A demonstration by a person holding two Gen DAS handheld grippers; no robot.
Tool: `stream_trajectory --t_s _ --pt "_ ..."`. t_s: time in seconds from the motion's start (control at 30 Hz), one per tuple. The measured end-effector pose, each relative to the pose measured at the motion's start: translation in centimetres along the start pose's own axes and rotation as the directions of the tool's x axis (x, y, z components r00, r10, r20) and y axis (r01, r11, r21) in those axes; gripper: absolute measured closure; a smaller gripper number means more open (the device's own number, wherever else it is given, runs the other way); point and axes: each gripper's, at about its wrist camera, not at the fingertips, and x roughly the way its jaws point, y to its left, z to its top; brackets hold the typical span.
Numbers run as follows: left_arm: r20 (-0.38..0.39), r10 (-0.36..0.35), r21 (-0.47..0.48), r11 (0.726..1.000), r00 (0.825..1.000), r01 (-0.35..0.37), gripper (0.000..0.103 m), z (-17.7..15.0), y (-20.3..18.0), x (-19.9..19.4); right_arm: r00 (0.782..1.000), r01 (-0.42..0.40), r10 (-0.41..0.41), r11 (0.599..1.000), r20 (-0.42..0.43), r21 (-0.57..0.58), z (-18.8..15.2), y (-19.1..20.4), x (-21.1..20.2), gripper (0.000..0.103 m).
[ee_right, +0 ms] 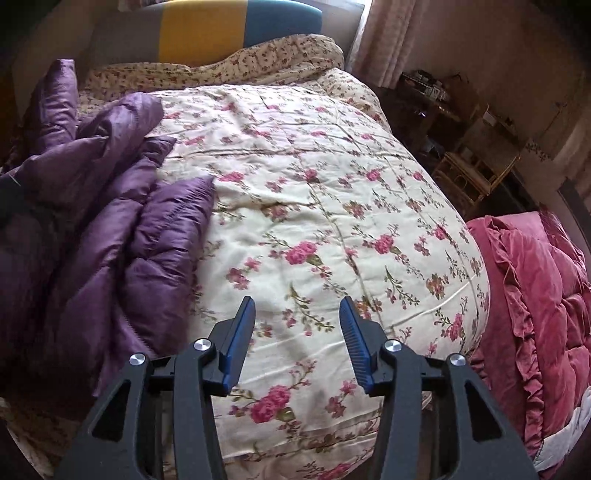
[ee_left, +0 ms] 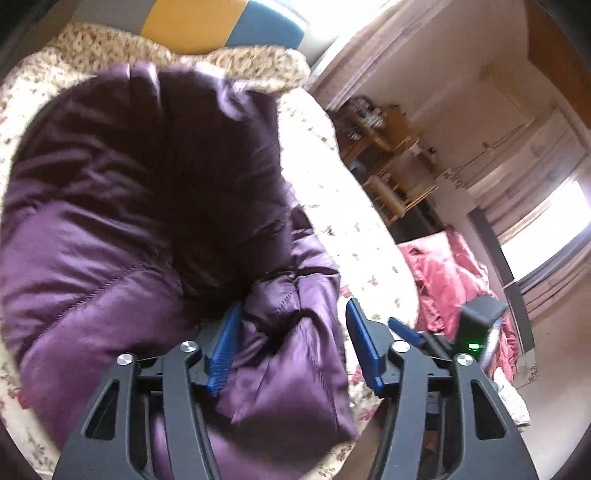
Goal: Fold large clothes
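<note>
— Two grippers, both with jaws spread wide. Your left gripper (ee_left: 291,332) hangs over the purple puffer coat (ee_left: 122,206), with a bunched fold of it lying between the blue pads; I can't tell whether either pad touches the fabric.

— And your right gripper (ee_right: 297,332)?

— It holds nothing. Its jaws stand apart above the floral bedspread (ee_right: 332,206), just beside the coat's edge. In the left wrist view you can see it low at the right, past the bed's side.

— Where does the coat lie?

— On the bed, crumpled on the left part of the bedspread as your right wrist camera sees it, reaching up toward the striped headboard (ee_right: 207,33).

— Anything else nearby?

— A pink ruffled quilt (ee_right: 535,295) lies at the bed's right side, and wooden shelves (ee_left: 388,166) stand by the wall.
</note>
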Motion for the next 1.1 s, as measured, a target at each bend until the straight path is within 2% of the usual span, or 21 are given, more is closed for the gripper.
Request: stream_trajectory --t_s 0.17,0.27,0.37,0.47,0.57,0.7,0.93,1.1 --pt "0.092 -0.044 0.008 0.999 0.995 0.043 0.045 -0.7 0.1 -5.1 1.000 -0.014 0.015 1.000 0.020 -0.025 0.3 1.4 -1.4 0.054" --pt "0.163 0.010 -0.038 0.999 0.987 -0.004 0.045 -1.4 1.9 -8.0 0.999 -0.027 0.028 0.999 0.032 -0.034 0.3 2.0 -2.3 0.054" --pt "0.191 0.101 -0.124 0.989 0.976 -0.078 0.045 -2.3 4.9 -9.6 0.998 -0.039 0.041 0.998 0.052 -0.049 0.5 2.7 -3.6 0.054" --pt "0.177 0.234 -0.231 0.954 0.956 -0.191 0.045 -3.6 9.2 -10.7 0.995 -0.063 0.068 0.996 0.076 -0.062 0.9 3.3 -5.4 0.054" --pt "0.158 0.308 -0.254 0.931 0.938 -0.263 0.045 -4.6 11.4 -11.2 0.990 -0.091 0.100 0.992 0.104 -0.090 1.4 4.3 -7.4 0.054" --pt "0.136 0.355 -0.255 0.915 0.925 -0.313 0.045 -5.6 12.4 -10.7 0.983 -0.115 0.132 0.984 0.127 -0.135 1.8 6.1 -9.2 0.051" --pt "0.127 0.359 -0.274 0.909 0.925 -0.315 0.045 -6.0 12.5 -10.7 0.979 -0.146 0.166 0.976 0.117 -0.163 1.8 8.0 -10.0 0.049" --pt "0.129 0.367 -0.245 0.912 0.921 -0.329 0.045 -5.9 11.7 -10.2 0.979 -0.151 0.170 0.977 0.116 -0.151 1.7 8.4 -10.8 0.048"
